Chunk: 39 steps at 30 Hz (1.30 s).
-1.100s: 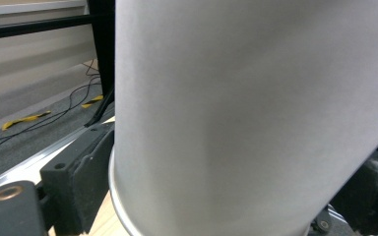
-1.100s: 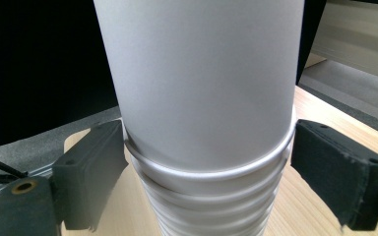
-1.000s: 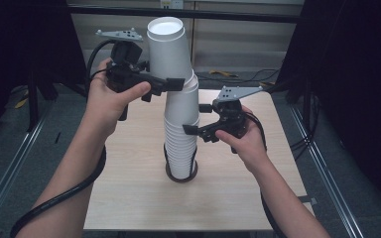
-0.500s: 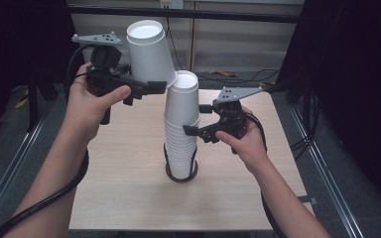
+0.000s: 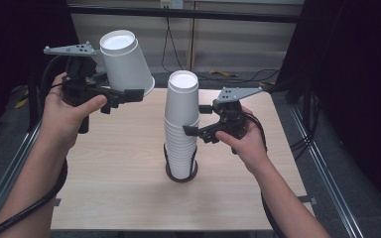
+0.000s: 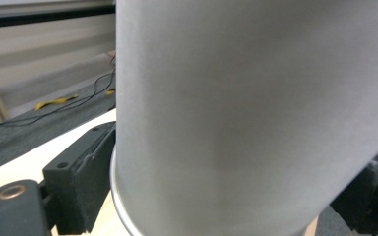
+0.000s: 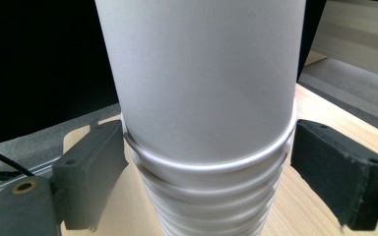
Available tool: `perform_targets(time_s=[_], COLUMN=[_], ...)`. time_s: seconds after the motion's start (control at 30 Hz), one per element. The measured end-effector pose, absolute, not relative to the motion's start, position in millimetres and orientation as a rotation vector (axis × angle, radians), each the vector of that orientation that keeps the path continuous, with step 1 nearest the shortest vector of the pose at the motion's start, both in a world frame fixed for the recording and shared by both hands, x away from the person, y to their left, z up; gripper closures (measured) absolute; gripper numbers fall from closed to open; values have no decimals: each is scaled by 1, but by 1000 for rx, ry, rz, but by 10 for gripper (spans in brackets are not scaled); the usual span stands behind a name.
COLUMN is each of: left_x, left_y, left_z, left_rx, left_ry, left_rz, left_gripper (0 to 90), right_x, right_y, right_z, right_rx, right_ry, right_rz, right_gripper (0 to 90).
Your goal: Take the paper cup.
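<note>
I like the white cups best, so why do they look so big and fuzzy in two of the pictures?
In the left gripper view the held cup sits right against the camera, so it looks grey and blurred. In the right gripper view the stack of cups is close too, soft-edged. In the high view both look small and sharp.

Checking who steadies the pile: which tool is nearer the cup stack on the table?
Right. The right tool brackets the cup stack at mid-height; the left tool is up and to the left, holding a single cup.
</note>
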State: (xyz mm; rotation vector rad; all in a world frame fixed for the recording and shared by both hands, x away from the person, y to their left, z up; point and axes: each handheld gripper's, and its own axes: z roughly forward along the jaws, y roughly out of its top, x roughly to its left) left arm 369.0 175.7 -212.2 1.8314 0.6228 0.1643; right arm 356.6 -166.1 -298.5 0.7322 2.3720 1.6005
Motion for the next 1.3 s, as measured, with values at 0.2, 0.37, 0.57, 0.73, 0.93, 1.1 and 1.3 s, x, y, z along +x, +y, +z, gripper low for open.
perform_targets(time_s=[0.2,0.37,0.57,0.73,0.93,1.1,1.3], left_x=[366,363,359,354,349,344,334], left_y=[182,184,185,185,187,186,183], left_z=[-226,-236,-249,-262,-276,-286,-307], left_rx=[1847,1862,1878,1898,1920,1952,1997], left_ry=[629,638,636,636,644,647,642], left_rz=[164,162,170,175,174,180,154], left_gripper=[108,112,114,115,115,114,114], right_x=[356,355,354,351,345,341,334], right_y=[-167,-168,-173,-176,-180,-181,-189], right_z=[-299,-300,-303,-306,-313,-319,-331], right_rx=[726,729,737,729,698,663,641], right_ry=[2375,2375,2372,2379,2401,2426,2463], right_rz=[1590,1595,1596,1598,1605,1593,1586], right_gripper=[131,131,131,131,130,126,126])
